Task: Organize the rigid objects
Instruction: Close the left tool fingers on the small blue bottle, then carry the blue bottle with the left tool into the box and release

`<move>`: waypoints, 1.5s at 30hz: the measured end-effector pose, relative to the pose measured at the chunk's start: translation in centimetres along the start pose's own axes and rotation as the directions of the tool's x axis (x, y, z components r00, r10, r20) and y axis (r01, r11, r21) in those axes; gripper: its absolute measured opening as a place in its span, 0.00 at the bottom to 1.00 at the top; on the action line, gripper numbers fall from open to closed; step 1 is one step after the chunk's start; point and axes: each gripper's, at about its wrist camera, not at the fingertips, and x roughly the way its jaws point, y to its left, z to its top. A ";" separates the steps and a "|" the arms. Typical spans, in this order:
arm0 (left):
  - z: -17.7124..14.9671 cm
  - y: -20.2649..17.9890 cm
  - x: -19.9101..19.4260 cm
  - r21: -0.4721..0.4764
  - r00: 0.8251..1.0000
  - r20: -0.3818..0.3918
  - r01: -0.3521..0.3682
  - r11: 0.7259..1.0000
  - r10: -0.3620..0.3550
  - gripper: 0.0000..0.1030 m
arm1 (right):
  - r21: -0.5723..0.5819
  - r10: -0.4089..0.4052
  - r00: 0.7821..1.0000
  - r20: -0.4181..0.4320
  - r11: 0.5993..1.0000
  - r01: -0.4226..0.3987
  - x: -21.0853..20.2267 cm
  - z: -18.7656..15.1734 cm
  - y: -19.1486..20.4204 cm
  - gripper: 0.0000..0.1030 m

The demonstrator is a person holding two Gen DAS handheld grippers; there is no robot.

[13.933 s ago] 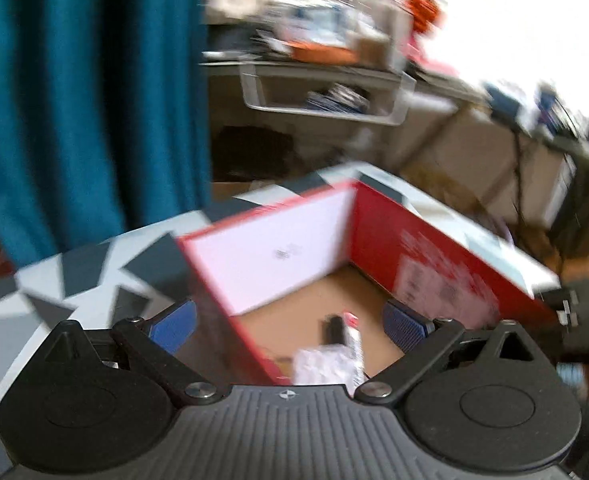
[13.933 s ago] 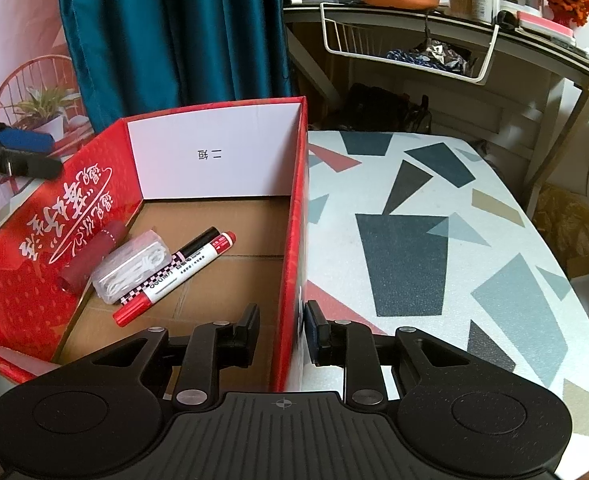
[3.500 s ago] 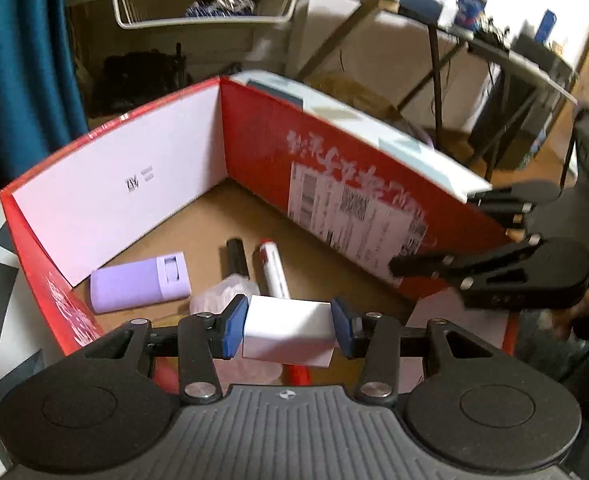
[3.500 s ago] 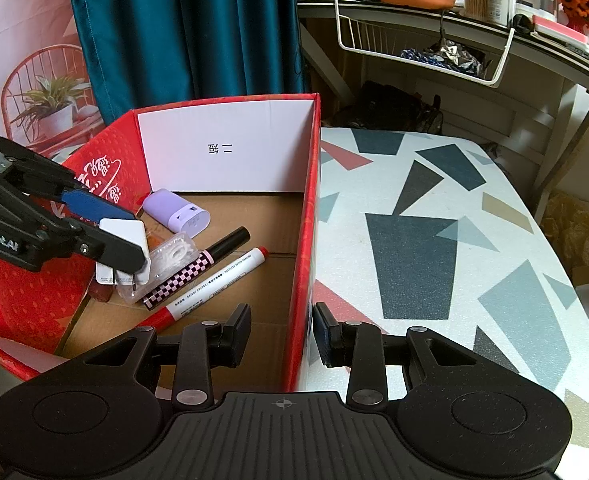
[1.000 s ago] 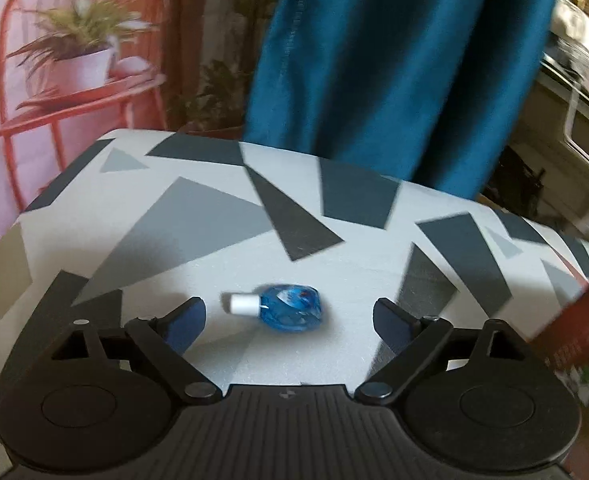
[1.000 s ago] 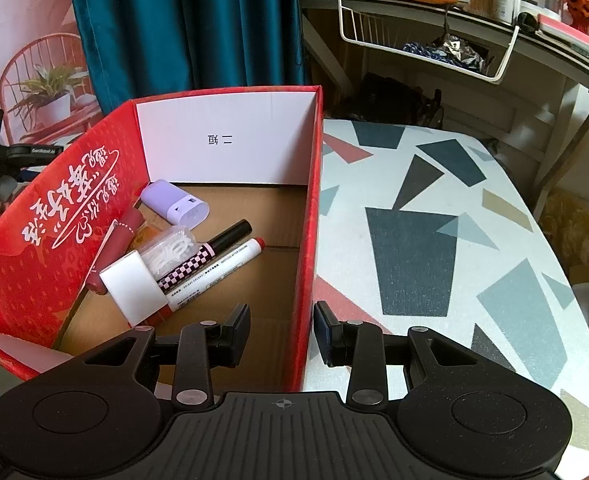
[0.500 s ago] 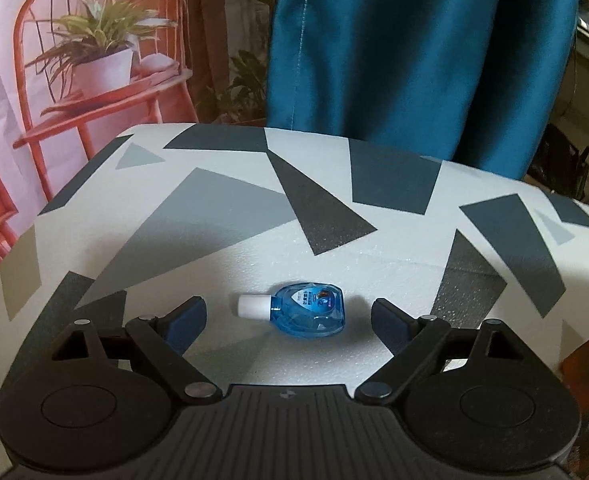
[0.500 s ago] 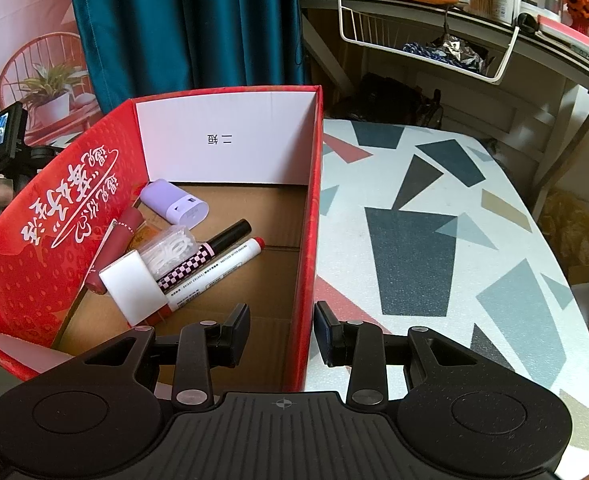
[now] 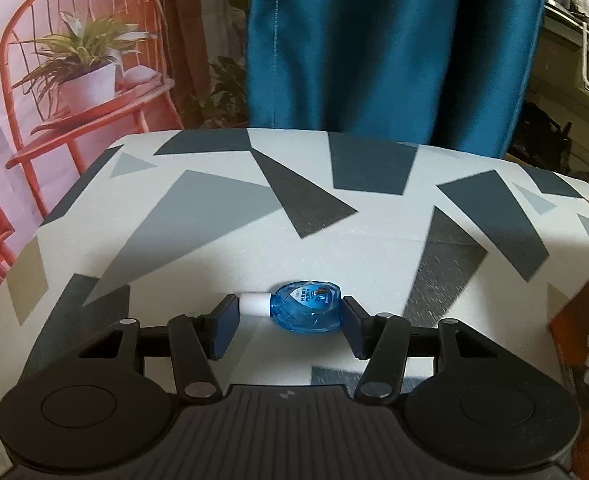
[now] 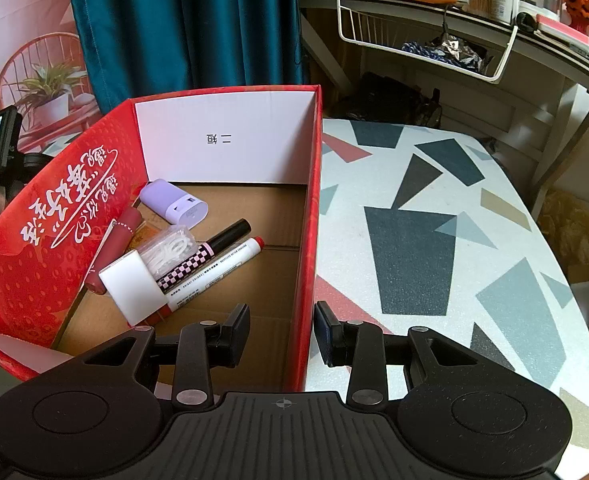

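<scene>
Pick step: left tool (image 9: 286, 326) has just been closing, now pinching small blue plastic dropper bottle (image 9: 304, 312) end to end on patterned worktop (image 9: 214, 240).

Next: lift, carry to red cardboard box (image 10: 308, 240).

Box holds markers (image 10: 214, 268), white block (image 10: 132, 286), lilac case (image 10: 174, 202).

Right tool (image 10: 282, 334) half-open, straddling box wall without contact.

A small bottle (image 9: 306, 312) lies on the table (image 9: 214, 248); markers (image 10: 214, 272) lie in the box (image 10: 310, 208) on it.

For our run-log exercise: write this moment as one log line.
left gripper: closing around blue bottle on table | right gripper: astride red box wall
</scene>
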 end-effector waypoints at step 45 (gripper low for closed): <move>-3.7 -14.2 -17.3 0.574 0.791 0.018 0.492 0.654 -0.611 0.56 | 0.000 0.000 1.000 0.002 1.000 0.000 -0.1 0.0 0.0 0.33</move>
